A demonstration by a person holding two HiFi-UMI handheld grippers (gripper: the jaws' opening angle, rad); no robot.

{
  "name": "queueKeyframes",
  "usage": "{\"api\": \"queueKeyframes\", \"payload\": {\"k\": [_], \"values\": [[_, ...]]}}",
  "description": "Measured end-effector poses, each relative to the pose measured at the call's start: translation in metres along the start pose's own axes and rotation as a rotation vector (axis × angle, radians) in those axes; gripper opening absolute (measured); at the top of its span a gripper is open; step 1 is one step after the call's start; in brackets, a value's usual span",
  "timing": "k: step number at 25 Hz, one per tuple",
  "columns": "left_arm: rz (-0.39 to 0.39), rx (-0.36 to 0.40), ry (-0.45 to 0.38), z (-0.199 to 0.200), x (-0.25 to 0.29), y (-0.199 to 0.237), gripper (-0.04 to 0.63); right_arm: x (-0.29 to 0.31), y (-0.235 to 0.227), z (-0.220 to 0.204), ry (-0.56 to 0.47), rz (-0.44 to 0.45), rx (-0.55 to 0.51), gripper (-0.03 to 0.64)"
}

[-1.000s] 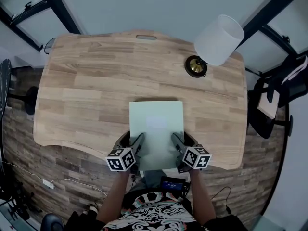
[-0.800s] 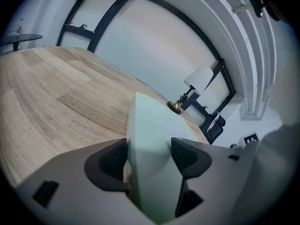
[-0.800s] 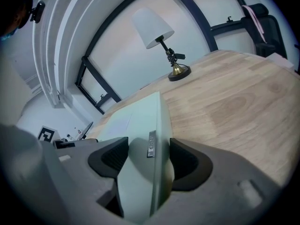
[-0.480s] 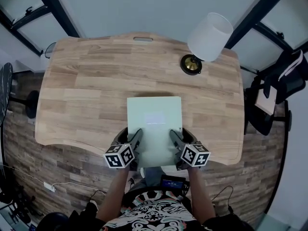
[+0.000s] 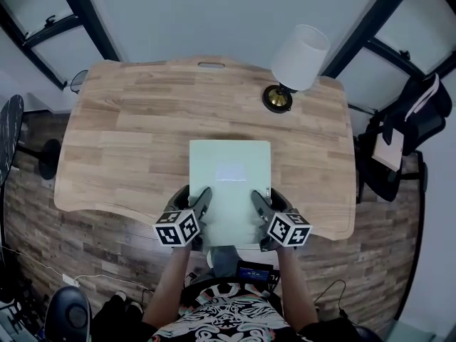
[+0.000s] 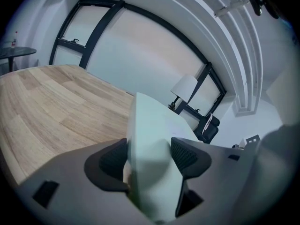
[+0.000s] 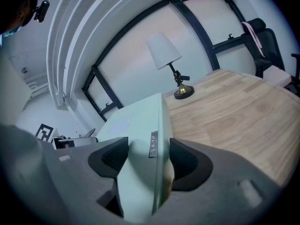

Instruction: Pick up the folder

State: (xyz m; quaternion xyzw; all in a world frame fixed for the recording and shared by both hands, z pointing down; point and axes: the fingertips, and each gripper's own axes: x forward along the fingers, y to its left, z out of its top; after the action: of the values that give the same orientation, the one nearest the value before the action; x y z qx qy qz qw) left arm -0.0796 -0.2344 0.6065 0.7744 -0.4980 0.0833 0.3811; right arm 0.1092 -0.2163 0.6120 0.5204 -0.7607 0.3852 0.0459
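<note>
A pale green folder (image 5: 229,185) is held over the near middle of the wooden desk (image 5: 128,141), its near edge past the desk's front. My left gripper (image 5: 201,204) is shut on the folder's near left edge, and my right gripper (image 5: 258,204) is shut on its near right edge. In the left gripper view the folder (image 6: 149,139) stands between both black pads (image 6: 112,159). The right gripper view shows the folder (image 7: 140,144) clamped the same way, with a small label on its spine. Its far end looks lifted off the wood.
A lamp with a white shade (image 5: 301,48) and brass base (image 5: 277,98) stands at the desk's back right. A cable slot (image 5: 211,65) is at the back edge. A black chair (image 5: 406,134) sits to the right, and a round stool (image 5: 7,134) to the left.
The folder stays in both grippers. It has risen a little from the desk, and the head view has shifted so the desk and lamp sit slightly lower and left.
</note>
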Motion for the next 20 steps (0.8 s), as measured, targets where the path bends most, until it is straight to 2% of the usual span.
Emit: {"api": "queueKeyframes", "payload": {"k": [11, 20], "values": [[-0.024, 0.010, -0.046, 0.009, -0.028, -0.014, 0.278, -0.024, 0.020, 0.008, -0.041, 0.006, -0.032, 0.267], [-0.028, 0.061, -0.067, 0.014, -0.054, -0.027, 0.278, -0.048, 0.039, 0.008, -0.085, -0.003, -0.051, 0.267]]}}
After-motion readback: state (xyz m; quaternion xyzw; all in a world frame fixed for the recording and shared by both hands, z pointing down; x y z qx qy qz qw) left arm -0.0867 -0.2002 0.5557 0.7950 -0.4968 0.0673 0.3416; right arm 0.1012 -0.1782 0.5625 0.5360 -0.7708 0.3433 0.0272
